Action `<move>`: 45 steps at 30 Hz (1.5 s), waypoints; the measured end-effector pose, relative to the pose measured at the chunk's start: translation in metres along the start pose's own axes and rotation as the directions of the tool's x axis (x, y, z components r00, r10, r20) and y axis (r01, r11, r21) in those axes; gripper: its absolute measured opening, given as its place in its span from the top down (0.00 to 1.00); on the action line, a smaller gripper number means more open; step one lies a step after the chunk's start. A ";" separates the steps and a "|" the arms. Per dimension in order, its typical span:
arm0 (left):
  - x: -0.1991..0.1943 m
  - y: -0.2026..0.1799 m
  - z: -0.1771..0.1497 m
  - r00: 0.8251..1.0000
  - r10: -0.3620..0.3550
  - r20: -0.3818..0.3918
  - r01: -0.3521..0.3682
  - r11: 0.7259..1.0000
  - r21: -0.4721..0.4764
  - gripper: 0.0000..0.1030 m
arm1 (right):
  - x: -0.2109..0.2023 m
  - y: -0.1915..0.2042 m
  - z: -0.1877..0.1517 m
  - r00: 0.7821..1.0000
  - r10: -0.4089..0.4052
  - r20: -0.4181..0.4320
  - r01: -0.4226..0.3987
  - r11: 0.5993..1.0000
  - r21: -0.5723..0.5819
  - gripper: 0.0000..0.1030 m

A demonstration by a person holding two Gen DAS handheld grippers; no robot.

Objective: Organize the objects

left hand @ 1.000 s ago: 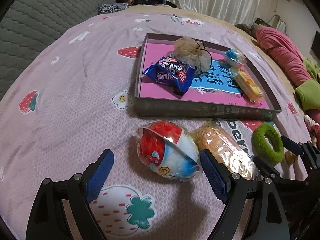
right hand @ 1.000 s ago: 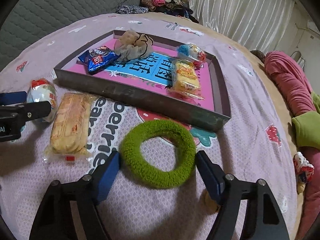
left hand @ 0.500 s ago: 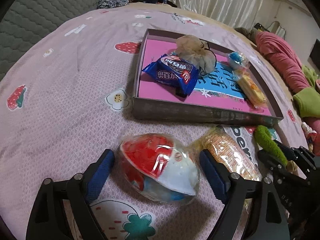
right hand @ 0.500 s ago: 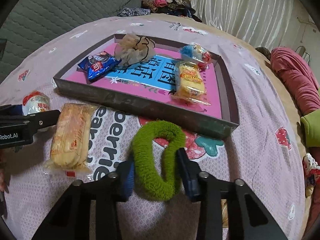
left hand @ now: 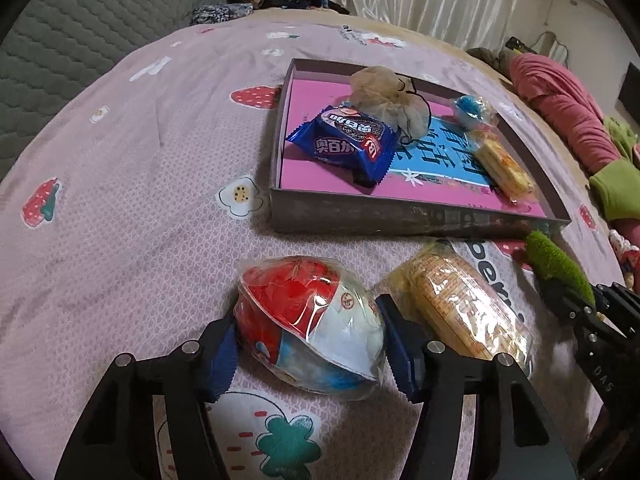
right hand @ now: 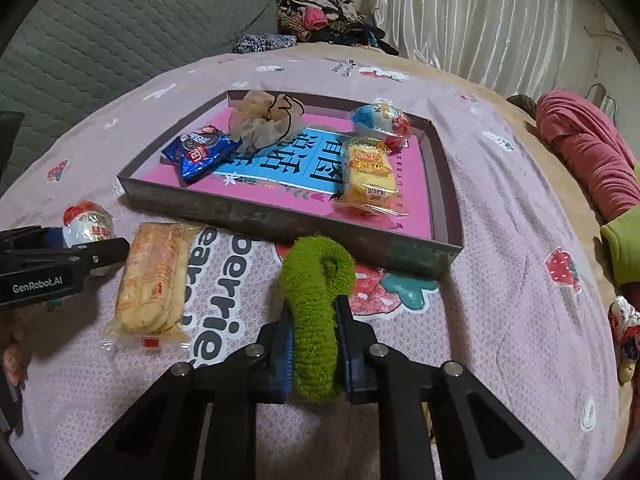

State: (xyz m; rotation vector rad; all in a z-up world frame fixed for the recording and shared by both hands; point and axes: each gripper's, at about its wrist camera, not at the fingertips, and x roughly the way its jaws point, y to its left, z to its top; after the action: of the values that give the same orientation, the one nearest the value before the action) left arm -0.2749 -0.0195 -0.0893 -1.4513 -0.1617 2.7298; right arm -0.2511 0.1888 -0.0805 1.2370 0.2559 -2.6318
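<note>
Grey quilted headboard [right hand: 120, 32]; white curtain [right hand: 480, 12]; clothes pile [right hand: 324, 16].

From my remote seat, the bed [left hand: 120, 168] lay bare left of the tray [left hand: 400, 216], whose near wall barred a low path forward, the wrapped cake [left hand: 460, 312] crowded the gap between my two grippers, and the tray's pink near-left corner was free.

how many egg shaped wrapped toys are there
2. One egg-shaped wrapped toy lies on the bedspread between the left claw's pads; the second egg-shaped wrapped toy sits in the tray's far right corner. None seem hidden.
</note>
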 end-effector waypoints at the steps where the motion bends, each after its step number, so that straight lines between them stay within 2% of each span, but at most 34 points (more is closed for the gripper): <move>1: -0.001 0.001 -0.001 1.000 0.003 0.004 -0.003 1.000 0.001 0.38 | -0.001 0.000 0.000 1.000 0.007 0.002 -0.007 1.000 0.004 0.83; 5: -0.006 0.000 -0.003 0.999 0.033 0.016 -0.034 0.999 0.015 0.38 | -0.012 -0.001 -0.002 0.999 0.031 0.024 -0.032 0.999 0.019 0.84; 9: -0.012 0.000 -0.006 0.999 0.036 0.021 -0.036 0.999 0.019 0.38 | -0.022 -0.004 -0.004 0.995 0.088 0.047 -0.090 0.994 0.054 0.86; 15: -0.024 0.000 -0.008 0.999 0.025 0.039 -0.025 1.000 0.012 0.37 | -0.037 -0.003 -0.005 0.992 0.103 0.069 -0.108 0.992 0.061 0.86; 19: -0.039 -0.002 -0.010 0.998 0.022 0.065 -0.023 1.000 0.013 0.37 | -0.051 -0.006 -0.007 0.986 0.140 0.094 -0.148 0.986 0.081 0.86; 28: -0.086 -0.012 -0.010 0.991 0.015 0.131 -0.019 0.999 0.031 0.37 | -0.095 0.000 -0.002 0.973 0.162 0.162 -0.175 0.982 0.068 0.86; 45: -0.176 -0.051 0.005 0.965 0.023 0.263 -0.055 0.992 0.115 0.37 | -0.176 0.005 0.024 0.946 0.159 0.283 -0.174 0.984 0.026 0.86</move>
State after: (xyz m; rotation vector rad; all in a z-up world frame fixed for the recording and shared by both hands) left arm -0.1810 0.0152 0.0638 -1.0729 0.0255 2.8953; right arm -0.1578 0.2001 0.0708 0.8416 0.0340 -2.6347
